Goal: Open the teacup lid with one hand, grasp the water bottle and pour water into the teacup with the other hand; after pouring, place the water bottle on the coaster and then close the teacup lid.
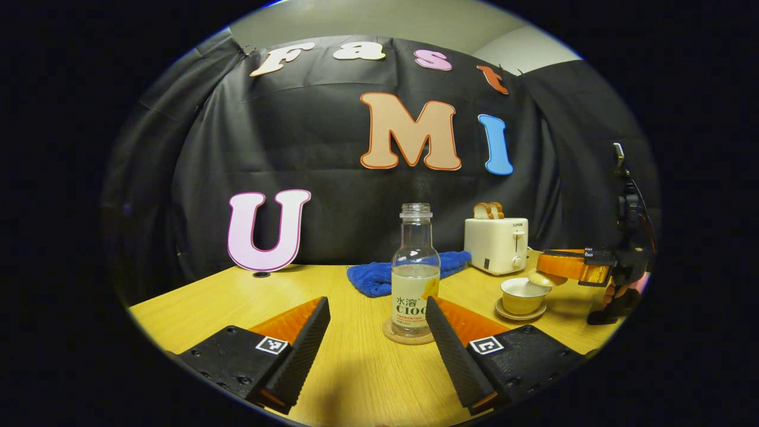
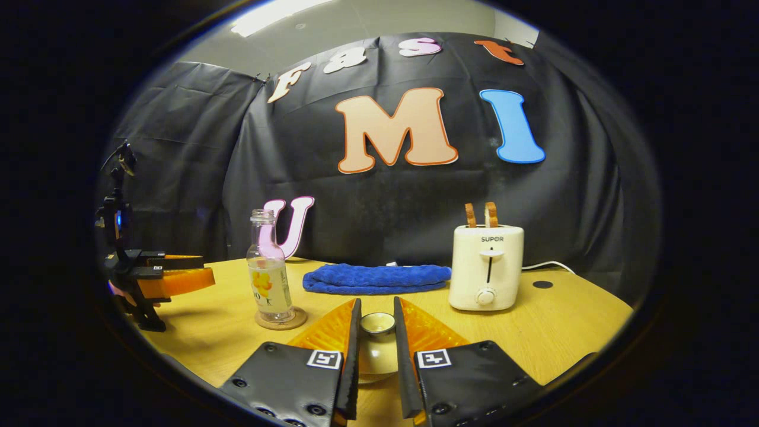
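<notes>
While on coaster (image 1: 408, 339), labelled bottle (image 1: 415, 267) upright.

Cloth-walled booth (staged kitchen), toaster (image 2: 486, 267), table (image 2: 569, 320)

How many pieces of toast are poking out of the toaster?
2. Both slices stand side by side in the toaster: left slice, right slice, behind the blue towel's right end.
</notes>
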The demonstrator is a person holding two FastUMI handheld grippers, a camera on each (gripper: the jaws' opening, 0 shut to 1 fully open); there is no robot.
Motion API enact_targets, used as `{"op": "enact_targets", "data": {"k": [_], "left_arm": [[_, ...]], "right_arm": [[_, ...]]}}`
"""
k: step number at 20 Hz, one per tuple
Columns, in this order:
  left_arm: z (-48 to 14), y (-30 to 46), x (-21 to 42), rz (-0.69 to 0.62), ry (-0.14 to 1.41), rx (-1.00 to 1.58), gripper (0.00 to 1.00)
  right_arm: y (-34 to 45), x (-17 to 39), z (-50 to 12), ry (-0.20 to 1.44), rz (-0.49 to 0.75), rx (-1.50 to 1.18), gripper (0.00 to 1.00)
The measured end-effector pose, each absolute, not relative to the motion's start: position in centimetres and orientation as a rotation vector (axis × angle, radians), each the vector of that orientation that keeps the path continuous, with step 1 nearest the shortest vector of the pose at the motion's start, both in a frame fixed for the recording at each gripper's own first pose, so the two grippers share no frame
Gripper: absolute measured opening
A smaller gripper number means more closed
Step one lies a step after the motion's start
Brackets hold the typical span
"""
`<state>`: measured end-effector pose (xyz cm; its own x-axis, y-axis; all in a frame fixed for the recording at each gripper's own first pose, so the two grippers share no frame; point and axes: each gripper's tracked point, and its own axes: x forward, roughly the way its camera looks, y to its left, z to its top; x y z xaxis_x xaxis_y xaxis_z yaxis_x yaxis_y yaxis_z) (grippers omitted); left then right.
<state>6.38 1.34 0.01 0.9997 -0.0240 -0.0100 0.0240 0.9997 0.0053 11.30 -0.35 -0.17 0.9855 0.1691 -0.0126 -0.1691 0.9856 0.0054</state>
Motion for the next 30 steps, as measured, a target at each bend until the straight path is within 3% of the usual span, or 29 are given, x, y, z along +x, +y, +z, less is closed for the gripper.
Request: {"op": "enact_targets", "data": {"k": [8,19,21,27,30], "left_arm": [[0.2,1.3,6.3,-0.021,0.008,0.006,0.95],[0.2,1.3,6.3,-0.021,0.009,0.006,0.95],[0.2,1.3,6.3,-0.022,0.009,0.006,0.94],[0.3,1.3,6.3,-0.022,0.010,0.006,0.95],[0.3,1.3,6.3,-0.022,0.010,0.006,0.94]], "right_arm": [[1.9,12.5,-1.6,0.100,0.261,-0.026,0.32],[1.9,13.5,-2.5,0.164,0.255,-0.019,0.36],[1.8,13.4,-2.6,0.167,0.252,-0.017,0.41],[1.4,12.0,-2.2,0.138,0.229,-0.015,0.83],[0.9,10.2,-1.5,0.104,0.210,-0.008,0.89]]}}
